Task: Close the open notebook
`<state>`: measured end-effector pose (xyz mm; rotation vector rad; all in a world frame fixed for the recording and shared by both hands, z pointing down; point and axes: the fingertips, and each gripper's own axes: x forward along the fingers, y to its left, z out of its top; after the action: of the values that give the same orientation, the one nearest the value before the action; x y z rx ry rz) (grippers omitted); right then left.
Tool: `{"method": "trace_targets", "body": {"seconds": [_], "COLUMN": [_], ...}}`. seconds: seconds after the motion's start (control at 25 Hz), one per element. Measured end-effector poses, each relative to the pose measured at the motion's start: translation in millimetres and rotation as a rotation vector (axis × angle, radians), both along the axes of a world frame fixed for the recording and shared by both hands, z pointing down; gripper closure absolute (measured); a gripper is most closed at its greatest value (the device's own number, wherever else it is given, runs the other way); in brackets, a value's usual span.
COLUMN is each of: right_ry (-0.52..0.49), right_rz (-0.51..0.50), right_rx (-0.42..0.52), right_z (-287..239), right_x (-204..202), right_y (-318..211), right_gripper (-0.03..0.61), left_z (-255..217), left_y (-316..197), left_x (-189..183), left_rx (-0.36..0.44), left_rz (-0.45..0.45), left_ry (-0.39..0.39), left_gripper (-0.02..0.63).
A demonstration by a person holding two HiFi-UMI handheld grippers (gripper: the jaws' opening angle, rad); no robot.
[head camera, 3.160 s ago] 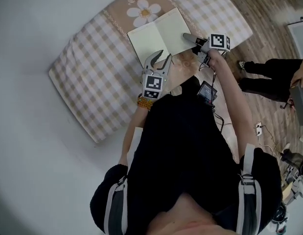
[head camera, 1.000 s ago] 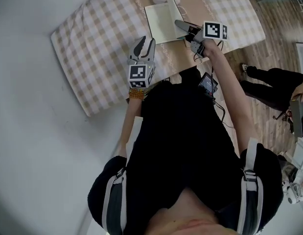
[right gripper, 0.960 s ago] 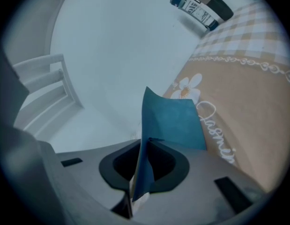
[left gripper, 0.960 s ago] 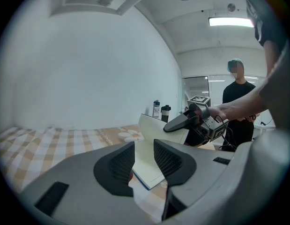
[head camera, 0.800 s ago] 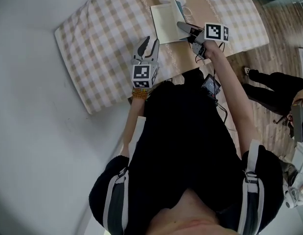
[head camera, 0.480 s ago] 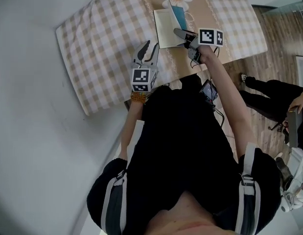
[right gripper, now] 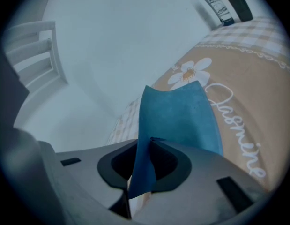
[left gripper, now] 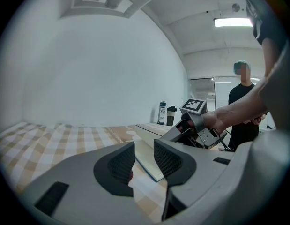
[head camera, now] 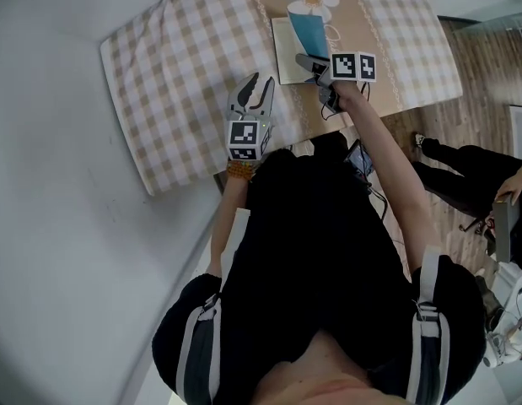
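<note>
- Risk: the blue cover (head camera: 311, 30) is standing half-raised while the right claw (right gripper: 145, 146) is loosening; let go here, it could be falling back open.
- Left claw (head camera: 259, 80), lower left of the notebook (head camera: 286, 53): hovering, jaws slightly apart, gripping nothing.
- Right claw: jaws, having just been opening, are standing narrowly apart, the cover passing loosely between them.
- Notebook, top centre on the checked cloth (head camera: 176, 66): 1 cream page is lying just left of that claw's tips.
</note>
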<state>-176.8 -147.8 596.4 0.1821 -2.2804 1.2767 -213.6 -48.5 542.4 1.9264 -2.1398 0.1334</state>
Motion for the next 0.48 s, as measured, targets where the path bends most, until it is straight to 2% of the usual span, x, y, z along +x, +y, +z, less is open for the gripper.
{"method": "trace_targets", "body": {"seconds": [0.24, 0.32, 0.48], "right_ry": [0.019, 0.03, 0.071], "right_rz": [0.008, 0.003, -0.035], "right_rx": [0.009, 0.046, 0.143], "right_z": [5, 8, 11], "right_x": [-8, -10, -14], "right_y": [1, 3, 8], "right_gripper": [0.489, 0.469, 0.454], "left_z": [1, -1, -24], "left_y": [0, 0, -1], "left_x": [-5, -4, -6], "left_rx": [0.01, 0.02, 0.089], "left_rz": [-0.015, -0.019, -0.038], "left_ry": [0.018, 0.024, 0.016], "left_gripper": [0.471, 0.471, 0.471]}}
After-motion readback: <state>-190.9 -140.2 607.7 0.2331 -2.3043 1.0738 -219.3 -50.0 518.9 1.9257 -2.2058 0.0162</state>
